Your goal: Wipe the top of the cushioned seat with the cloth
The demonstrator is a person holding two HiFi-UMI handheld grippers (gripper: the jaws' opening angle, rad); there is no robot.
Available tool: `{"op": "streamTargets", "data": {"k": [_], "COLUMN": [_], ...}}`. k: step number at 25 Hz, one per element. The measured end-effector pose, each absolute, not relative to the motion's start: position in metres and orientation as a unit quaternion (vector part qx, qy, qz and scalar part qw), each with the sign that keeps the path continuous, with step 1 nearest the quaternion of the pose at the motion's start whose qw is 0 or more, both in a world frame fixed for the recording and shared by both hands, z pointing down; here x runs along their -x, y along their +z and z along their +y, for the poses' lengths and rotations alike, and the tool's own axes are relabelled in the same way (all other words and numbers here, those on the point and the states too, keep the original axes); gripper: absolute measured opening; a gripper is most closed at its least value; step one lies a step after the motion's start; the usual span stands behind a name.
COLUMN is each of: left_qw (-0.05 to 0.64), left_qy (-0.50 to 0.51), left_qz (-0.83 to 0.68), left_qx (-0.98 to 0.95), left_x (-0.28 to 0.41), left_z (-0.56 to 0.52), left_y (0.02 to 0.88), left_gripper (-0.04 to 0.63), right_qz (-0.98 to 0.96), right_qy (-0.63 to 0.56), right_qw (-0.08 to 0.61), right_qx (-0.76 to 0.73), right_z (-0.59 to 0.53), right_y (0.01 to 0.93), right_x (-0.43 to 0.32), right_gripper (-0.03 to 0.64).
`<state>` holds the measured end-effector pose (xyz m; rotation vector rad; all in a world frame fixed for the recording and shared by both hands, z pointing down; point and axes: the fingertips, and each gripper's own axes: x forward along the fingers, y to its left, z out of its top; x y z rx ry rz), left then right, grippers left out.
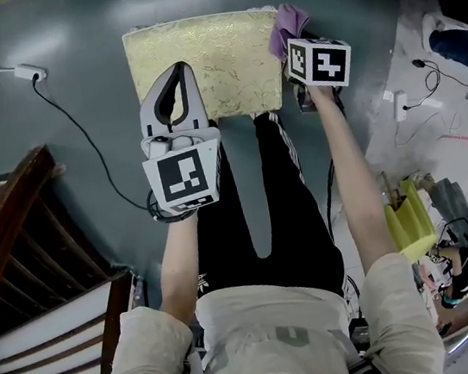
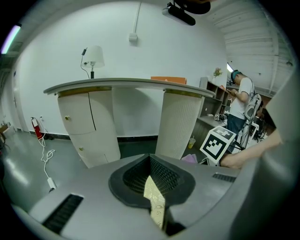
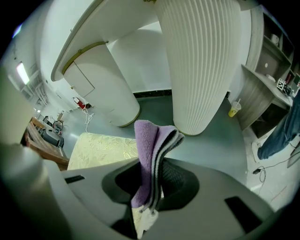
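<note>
As the cloth (image 3: 150,136) is pinched in the right gripper's (image 3: 151,185) jaws, the left gripper's (image 1: 180,69) pressed together, it could be snagged loose by the seat (image 1: 227,52).

Shirt (image 1: 277,332): pale beige, short sleeves, grey mark on chest. Trousers (image 1: 257,222): black, white side stripes, small white logo on thigh. Left gripper (image 1: 174,79): grey shell, black inner pads, black-and-white marker cube (image 1: 185,179). Right gripper (image 3: 149,187): grey, second marker cube (image 1: 320,60).
</note>
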<state>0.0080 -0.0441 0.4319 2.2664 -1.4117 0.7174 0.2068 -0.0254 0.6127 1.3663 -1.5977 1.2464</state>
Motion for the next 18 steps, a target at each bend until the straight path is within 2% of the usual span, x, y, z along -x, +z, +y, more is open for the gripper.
{"op": "streamTargets", "data": {"k": [13, 18], "left_qw": [0.194, 0.194], "left_qy": [0.245, 0.263], "left_qz": [-0.516, -0.517], "left_qx": [-0.797, -0.791], "left_x": [0.01, 0.025], "left_z": [-0.042, -0.037], "left_y": [0.434, 0.435], "left_gripper": [-0.008, -0.008], "right_qz": [-0.596, -0.594], "right_qy": [0.469, 0.471], "right_qw": [0.366, 0.342], "right_qx": [-0.538, -0.555], "right_z": [-0.024, -0.028], "right_y": [0.62, 0.602], "right_x": [-0.221, -0.216], "right_gripper": [0.089, 0.089]}}
